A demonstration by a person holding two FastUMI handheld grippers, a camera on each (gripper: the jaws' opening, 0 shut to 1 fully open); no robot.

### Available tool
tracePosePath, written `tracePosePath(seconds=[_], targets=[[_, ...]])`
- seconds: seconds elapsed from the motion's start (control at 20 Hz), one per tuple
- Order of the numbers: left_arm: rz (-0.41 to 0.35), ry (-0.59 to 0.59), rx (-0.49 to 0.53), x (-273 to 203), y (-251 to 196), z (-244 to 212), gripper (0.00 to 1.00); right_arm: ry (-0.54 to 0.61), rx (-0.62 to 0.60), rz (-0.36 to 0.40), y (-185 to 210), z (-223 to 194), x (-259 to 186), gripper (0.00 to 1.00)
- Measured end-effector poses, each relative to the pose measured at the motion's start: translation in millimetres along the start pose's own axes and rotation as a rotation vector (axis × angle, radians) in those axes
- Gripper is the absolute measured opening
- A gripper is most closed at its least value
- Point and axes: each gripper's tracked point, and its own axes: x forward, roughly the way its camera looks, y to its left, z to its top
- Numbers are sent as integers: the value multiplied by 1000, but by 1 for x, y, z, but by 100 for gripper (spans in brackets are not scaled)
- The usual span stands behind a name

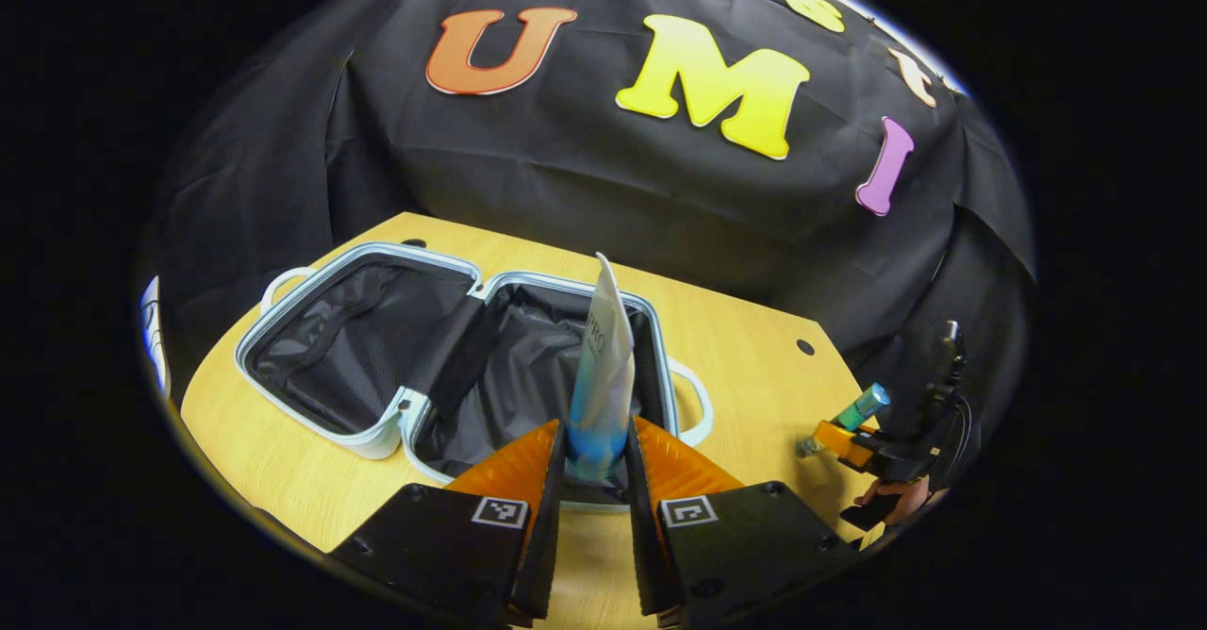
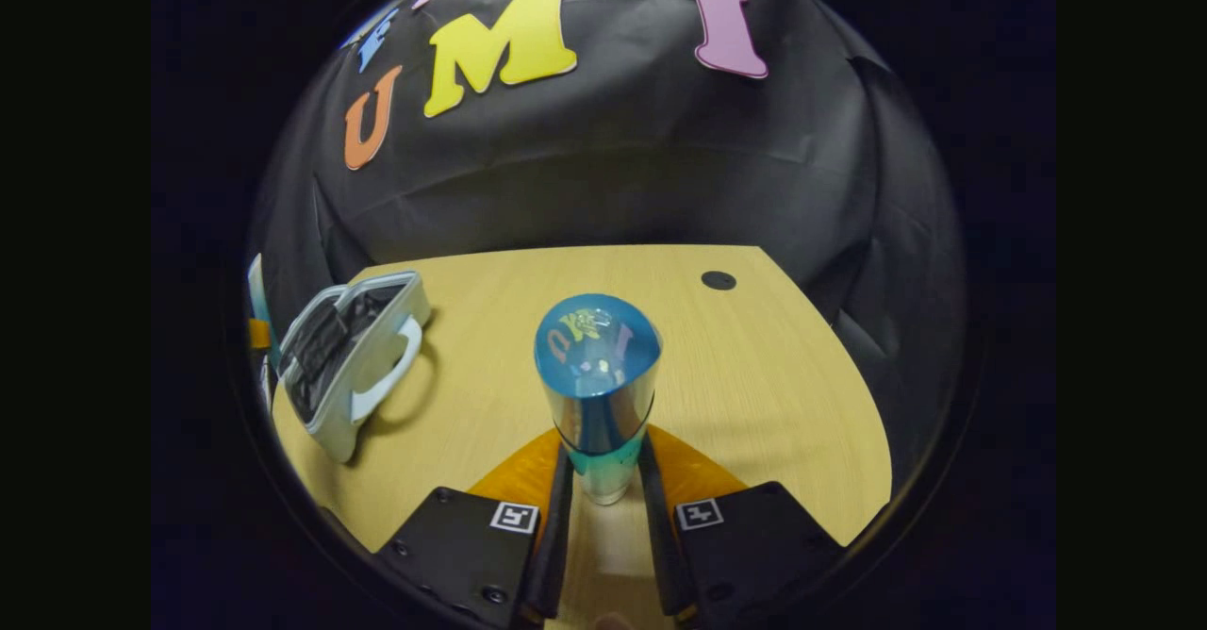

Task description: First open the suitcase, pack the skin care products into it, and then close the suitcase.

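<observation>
Closest to the lens in the left gripper view, the left hand-held gripper (image 1: 597,455) pinches the lower end of a white and blue tube (image 1: 603,366), which stands up the middle of the frame over the open suitcase (image 1: 377,422). That suitcase is the biggest thing here: it lies flat on the tabletop (image 1: 754,347), both dark-lined halves spread, in the lower left and centre of that view.

In the right gripper view, the right hand-held gripper (image 2: 603,479) clamps a shiny bottle with a blue cap (image 2: 596,375) at centre frame, above bare wood and well apart from the suitcase at the left edge.

Packing looks underway. To do it well, I would lower the tube into the nearer half and tip it flat before letting go, since upright it would likely block the lid.

Both items have their long axis running away from the fingers, the tube's crimped end and the bottle's cap pointing toward the top of the frame.
</observation>
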Motion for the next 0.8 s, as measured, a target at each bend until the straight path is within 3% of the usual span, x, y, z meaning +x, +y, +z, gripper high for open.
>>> tracePosePath(seconds=[0.35, 0.65, 0.8], targets=[[-6, 218, -21, 45, 48, -8, 37, -44, 100, 64, 15, 49, -79, 36], [-10, 434, -70, 79, 70, -40, 37, -76, 95, 89, 20, 70, -155, 36], [-7, 515, -48, 91, 79, -52, 37, -74, 95, 100, 25, 73, -183, 33]])
